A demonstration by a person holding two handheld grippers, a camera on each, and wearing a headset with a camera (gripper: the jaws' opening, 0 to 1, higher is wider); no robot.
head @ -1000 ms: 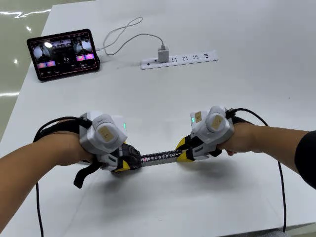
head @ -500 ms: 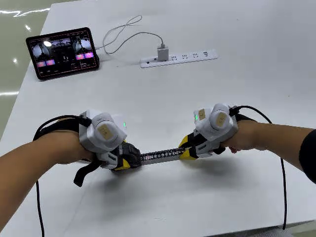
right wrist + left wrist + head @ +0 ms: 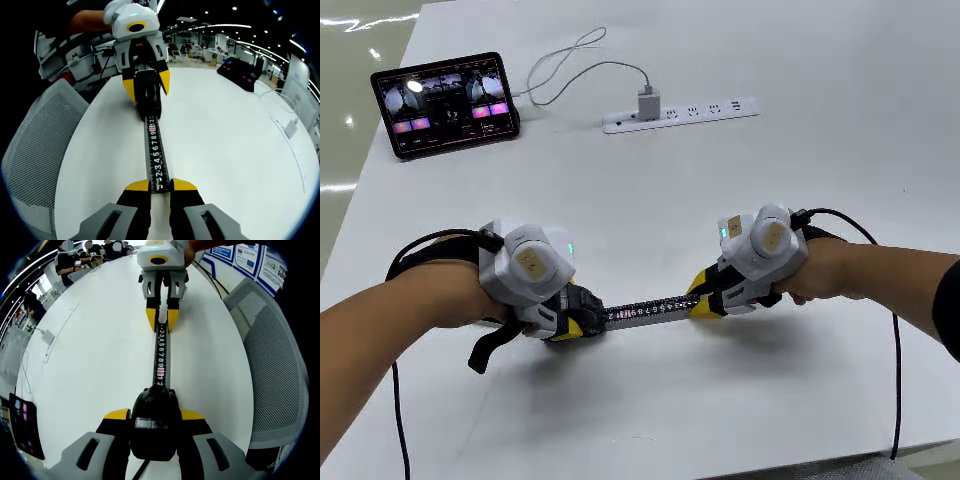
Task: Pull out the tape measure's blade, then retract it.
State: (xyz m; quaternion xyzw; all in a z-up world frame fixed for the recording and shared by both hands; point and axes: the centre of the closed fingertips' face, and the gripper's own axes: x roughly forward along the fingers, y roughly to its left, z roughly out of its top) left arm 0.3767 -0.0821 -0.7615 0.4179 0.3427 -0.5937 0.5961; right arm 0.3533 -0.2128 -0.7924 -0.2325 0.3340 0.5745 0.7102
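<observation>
The black tape measure case (image 3: 582,313) (image 3: 156,415) (image 3: 149,95) rests low over the white table, and my left gripper (image 3: 570,322) (image 3: 156,416) is shut on it. Its blade (image 3: 648,312) (image 3: 160,355) (image 3: 154,155), black with white numbers, runs out to the right, showing about 12 on its scale. My right gripper (image 3: 702,298) (image 3: 160,186) is shut on the blade's tip. In the left gripper view the right gripper (image 3: 161,320) faces me at the far end of the blade; in the right gripper view the left gripper (image 3: 146,82) faces me the same way.
A tablet (image 3: 446,104) with a lit screen stands at the back left of the white table (image 3: 740,200). A white power strip (image 3: 682,114) with a charger and cable lies at the back middle. Black cables (image 3: 896,370) trail from both grippers. A grey mesh chair (image 3: 272,370) stands beside the table.
The right gripper has drawn the blade's tip a little further right, lengthening the exposed blade. The left gripper and the case have stayed about where they were.
</observation>
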